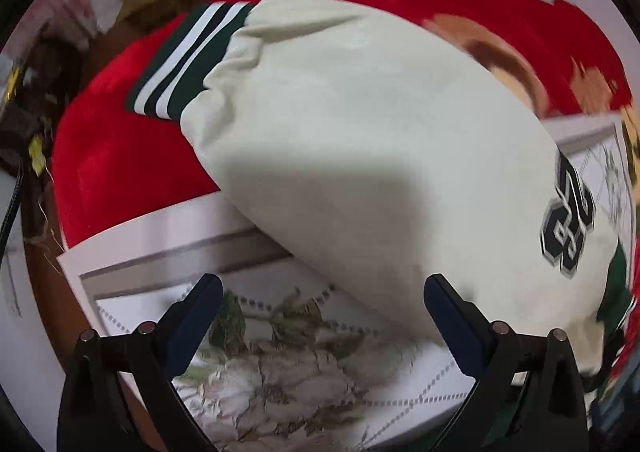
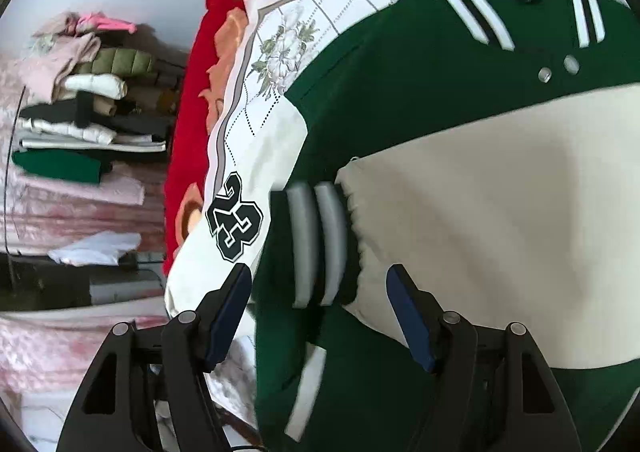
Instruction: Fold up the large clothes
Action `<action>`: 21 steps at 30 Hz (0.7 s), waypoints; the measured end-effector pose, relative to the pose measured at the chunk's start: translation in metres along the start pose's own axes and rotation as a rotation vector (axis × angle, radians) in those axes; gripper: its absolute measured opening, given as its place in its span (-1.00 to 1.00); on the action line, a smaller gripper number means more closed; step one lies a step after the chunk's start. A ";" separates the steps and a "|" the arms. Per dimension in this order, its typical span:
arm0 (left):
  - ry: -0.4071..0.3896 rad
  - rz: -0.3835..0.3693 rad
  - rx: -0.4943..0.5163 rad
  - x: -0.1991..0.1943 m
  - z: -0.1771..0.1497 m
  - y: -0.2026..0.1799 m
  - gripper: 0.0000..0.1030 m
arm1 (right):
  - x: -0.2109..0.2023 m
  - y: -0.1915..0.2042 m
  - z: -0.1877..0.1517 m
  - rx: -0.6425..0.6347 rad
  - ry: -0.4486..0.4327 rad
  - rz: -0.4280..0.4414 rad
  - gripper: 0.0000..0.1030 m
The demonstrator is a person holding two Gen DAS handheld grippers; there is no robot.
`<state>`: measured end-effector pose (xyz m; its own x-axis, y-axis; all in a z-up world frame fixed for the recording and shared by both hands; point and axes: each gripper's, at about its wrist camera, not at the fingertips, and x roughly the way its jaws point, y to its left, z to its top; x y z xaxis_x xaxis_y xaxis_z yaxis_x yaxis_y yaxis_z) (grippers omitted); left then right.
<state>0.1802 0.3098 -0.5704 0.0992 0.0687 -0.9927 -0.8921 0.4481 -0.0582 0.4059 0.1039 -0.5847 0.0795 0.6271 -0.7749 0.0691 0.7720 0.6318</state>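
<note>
Stacked folded clothes [image 2: 88, 100] fill the blurred background far to the left of the right hand-held gripper [image 2: 318, 286], piled on pink bedding [image 2: 72, 204] whose edges run out of view; a loose white garment [image 2: 96, 248] lies below the pile. What carries the work is a red blanket [image 1: 120, 156] with a floral print, and over it a white sheet [image 1: 280, 352] printed with grey flowers and dotted lines. Whether a bed or something else lies under these layers cannot be told.

On the sheet lies the varsity jacket [image 2: 420, 104], dark green in the body with cream sleeves. Ahead of the left hand-held gripper [image 1: 322, 290] one cream sleeve [image 1: 360, 156] stretches away to its striped cuff [image 1: 180, 64] at upper left, motion-smeared; a number patch [image 1: 568, 220] sits to the right, cut by the lens edge. That gripper is released, its fingers spread with the sleeve's lower edge between them, touching neither.

The right hand-held gripper is also released, fingers wide apart above a blurred second cuff [image 2: 320, 244]. The patch lies left of it, the folded-over sleeve right, the collar and snaps beyond.
</note>
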 end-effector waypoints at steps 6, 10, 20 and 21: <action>-0.006 -0.041 -0.197 0.028 0.040 0.032 0.99 | -0.014 -0.027 0.009 0.099 -0.028 -0.024 0.39; -0.035 -0.066 -0.312 0.033 0.067 0.042 0.99 | -0.014 -0.033 0.004 0.131 -0.027 -0.049 0.39; -0.206 -0.035 -0.259 0.005 0.068 0.052 -0.69 | -0.010 -0.014 -0.002 0.112 -0.028 -0.063 0.39; -0.222 -0.050 -0.233 -0.003 0.069 0.052 -0.70 | -0.010 -0.012 -0.002 0.106 -0.028 -0.067 0.39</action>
<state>0.1643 0.3943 -0.5629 0.2162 0.2562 -0.9421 -0.9580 0.2416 -0.1541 0.4020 0.0889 -0.5849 0.0993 0.5704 -0.8153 0.1801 0.7955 0.5785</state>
